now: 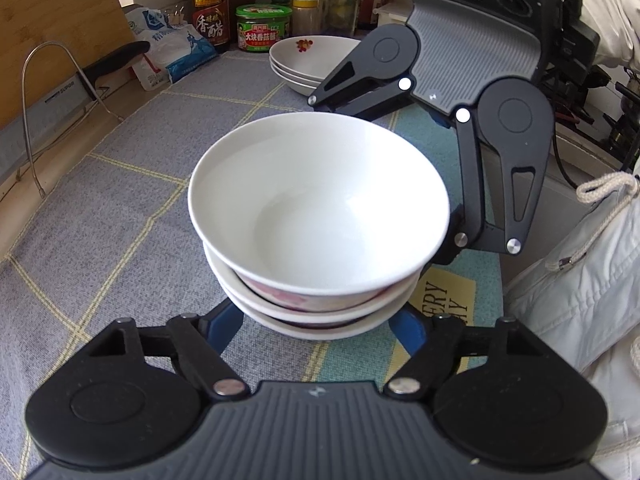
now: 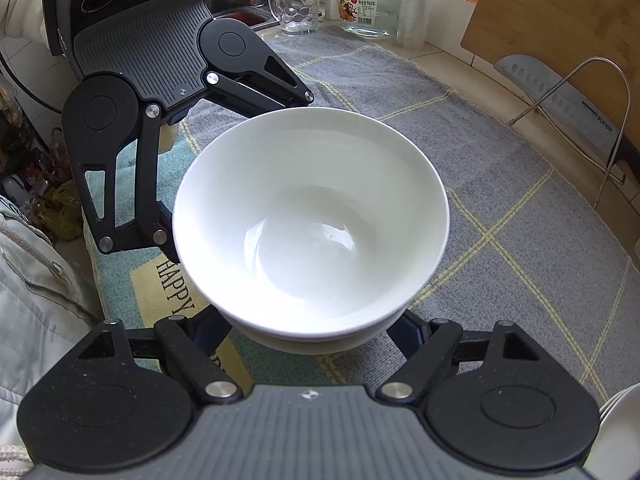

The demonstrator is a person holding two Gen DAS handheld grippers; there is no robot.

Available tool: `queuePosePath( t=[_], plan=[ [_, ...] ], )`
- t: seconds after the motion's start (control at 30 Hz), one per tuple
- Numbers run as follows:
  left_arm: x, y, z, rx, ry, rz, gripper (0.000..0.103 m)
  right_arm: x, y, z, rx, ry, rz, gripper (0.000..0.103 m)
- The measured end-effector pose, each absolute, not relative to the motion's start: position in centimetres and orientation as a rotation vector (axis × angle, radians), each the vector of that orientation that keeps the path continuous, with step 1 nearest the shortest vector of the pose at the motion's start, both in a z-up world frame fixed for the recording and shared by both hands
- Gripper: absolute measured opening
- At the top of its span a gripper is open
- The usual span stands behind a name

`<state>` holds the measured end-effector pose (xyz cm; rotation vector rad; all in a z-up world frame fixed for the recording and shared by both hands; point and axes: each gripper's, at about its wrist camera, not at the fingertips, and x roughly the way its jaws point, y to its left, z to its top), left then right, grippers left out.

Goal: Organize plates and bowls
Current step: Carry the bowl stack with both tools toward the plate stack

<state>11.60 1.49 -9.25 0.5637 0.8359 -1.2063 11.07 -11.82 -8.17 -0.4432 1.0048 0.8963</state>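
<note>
Three bowls [image 1: 316, 220] sit stacked mid-mat on the table [image 1: 120, 184]. The left claw [image 1: 316, 320] and right claw [image 2: 316, 324] straddle its base from opposite sides, jaws spread; contact is hidden. An uneven squeeze could tip the top bowl. Stacked plates [image 1: 308, 62] leave open mat between.

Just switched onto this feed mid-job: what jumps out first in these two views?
A stack of bowls fills the centre of both views, a plain white bowl on top, standing on the grey checked mat. The left gripper and right gripper flank the stack from opposite sides, their blue fingertips low beside it. Behind, a stack of shallow dishes with a red motif sits before the sauce bottles.
</note>
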Motion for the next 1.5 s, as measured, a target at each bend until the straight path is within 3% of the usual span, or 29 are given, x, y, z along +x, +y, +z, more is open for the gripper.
queuePosePath(
  t=[0.57, 1.5],
  plan=[
    [10.3, -1.0, -7.1, 0.589, 0.786, -1.176, 0.079, 10.1, -14.5, -6.1, -0.458, 0.975, 0.871, 0.086],
    [14.8, -20.1, -6.0, 0.677, 0.597, -1.312, 0.078, 11.7, -33.3, -2.8, -0.454, 0.942, 0.621, 0.086]
  ],
)
